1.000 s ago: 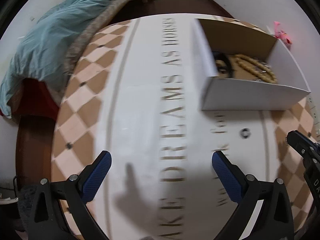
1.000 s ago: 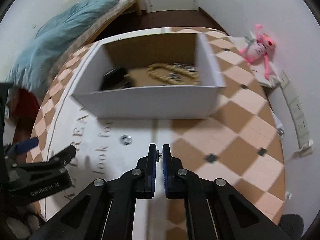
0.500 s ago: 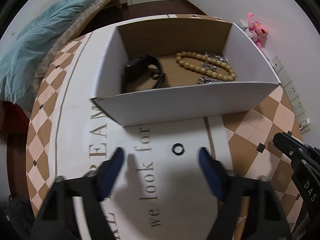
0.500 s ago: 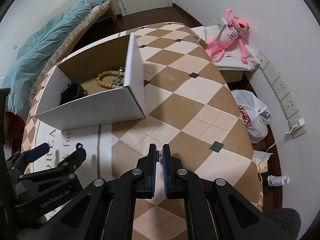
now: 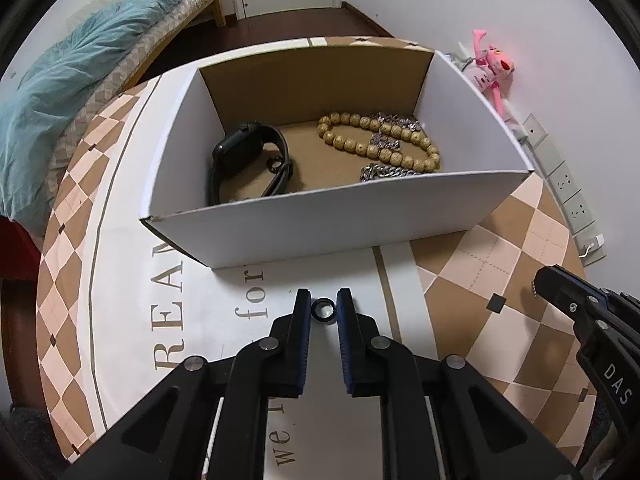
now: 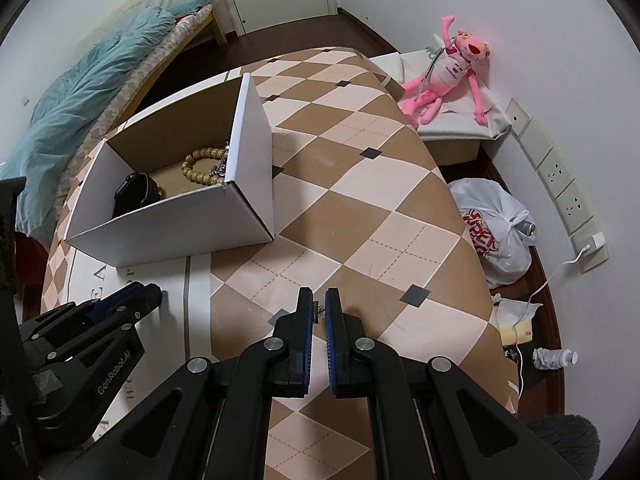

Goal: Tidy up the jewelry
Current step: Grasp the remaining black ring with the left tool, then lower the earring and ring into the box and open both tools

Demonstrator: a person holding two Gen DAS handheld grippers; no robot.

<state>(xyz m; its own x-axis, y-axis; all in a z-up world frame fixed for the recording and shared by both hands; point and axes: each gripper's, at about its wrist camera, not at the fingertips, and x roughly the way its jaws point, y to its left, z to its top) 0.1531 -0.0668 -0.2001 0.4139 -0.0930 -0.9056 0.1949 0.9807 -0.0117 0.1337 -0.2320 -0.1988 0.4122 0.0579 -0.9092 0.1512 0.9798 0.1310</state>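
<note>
We are holding the left gripper (image 5: 324,310) low over the patterned table cover (image 5: 472,280), and its two blue-padded jaws are standing on both sides of a small black ring (image 5: 323,311). The jaws are nearly together and the ring is sitting right between their tips; whether the pads are already pressing it, we cannot tell for sure, but they are looking in contact with it or almost. The ring is lying flat on the white part of the cover, among the printed letters.

Just ahead of the left jaws, the open white cardboard box (image 5: 320,220) is standing. Inside it, ahead and to the left of the jaws, a black smartwatch (image 5: 240,152) is lying with its strap curled. Ahead and to the right, a wooden bead bracelet (image 5: 380,140) is lying on the brown floor of the box, with a silver chain (image 5: 384,171) just beside and partly over it.

We are keeping the right gripper (image 6: 319,314) above the brown and cream diamonds of the cover. Its jaws are almost together, and a tiny metal piece (image 6: 319,311) is caught between the tips; what it is, we cannot tell. The box is ahead and to the left of these jaws, well apart. Far ahead to the right, a pink plush toy (image 6: 448,72) is leaning at the wall.
</note>
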